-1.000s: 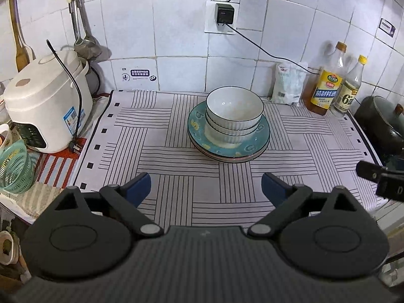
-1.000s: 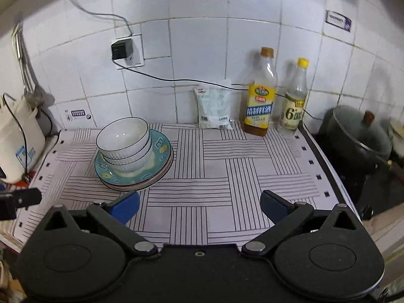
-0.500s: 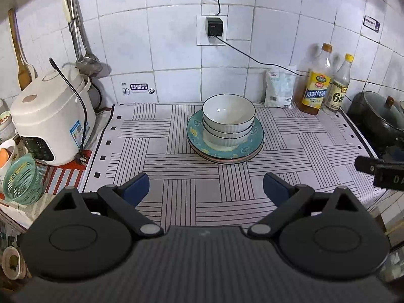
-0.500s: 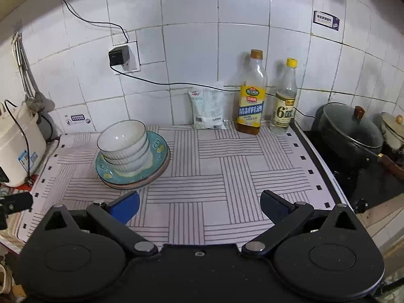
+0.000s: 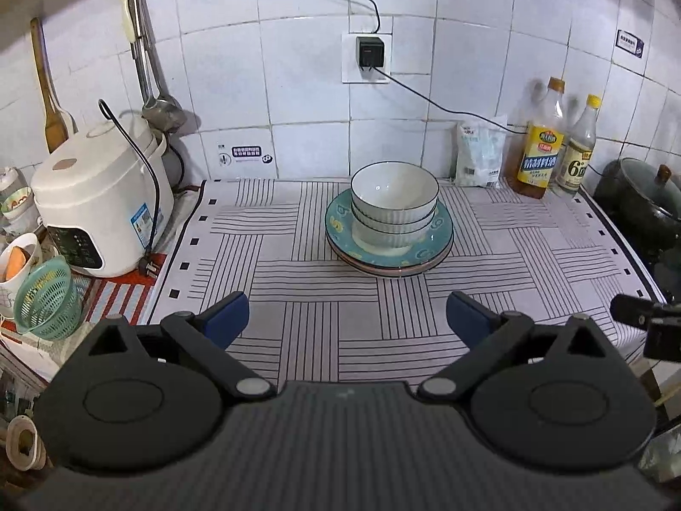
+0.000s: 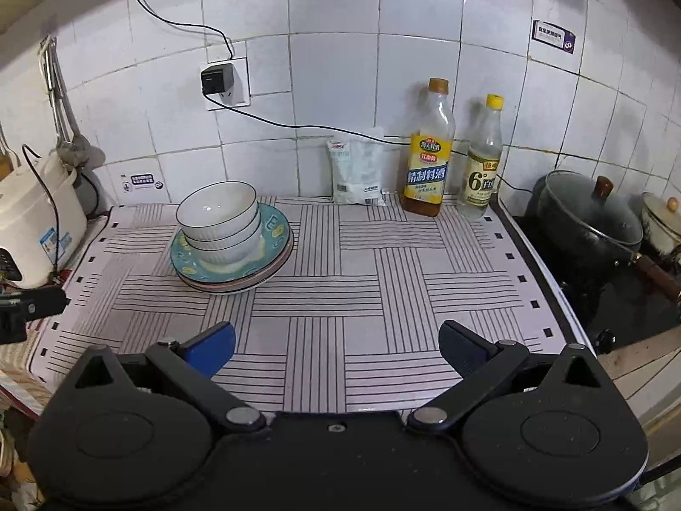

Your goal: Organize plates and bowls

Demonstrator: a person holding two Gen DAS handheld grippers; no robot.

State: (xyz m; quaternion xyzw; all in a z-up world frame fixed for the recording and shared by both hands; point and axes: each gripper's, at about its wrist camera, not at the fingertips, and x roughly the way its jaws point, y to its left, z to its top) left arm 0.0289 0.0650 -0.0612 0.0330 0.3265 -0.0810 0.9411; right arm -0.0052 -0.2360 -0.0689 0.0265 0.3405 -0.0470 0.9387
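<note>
Stacked white ribbed bowls [image 5: 393, 206] [image 6: 219, 221] sit on a teal plate [image 5: 438, 234] [image 6: 272, 236] that tops other plates, on a striped mat [image 5: 340, 298] [image 6: 361, 289]. My left gripper [image 5: 347, 313] is open and empty, held back near the mat's front edge, the stack well ahead of it. My right gripper [image 6: 336, 343] is open and empty, also at the front, with the stack ahead to its left.
A white rice cooker [image 5: 98, 200] and a green basket [image 5: 47, 298] stand at the left. A white bag [image 6: 357, 170] and two bottles [image 6: 430, 149] line the tiled wall. A dark lidded pot [image 6: 591, 221] sits on the stove at the right.
Both grippers have drawn back and up from the counter, so the stack looks smaller and farther. The bowls and plates have not moved.
</note>
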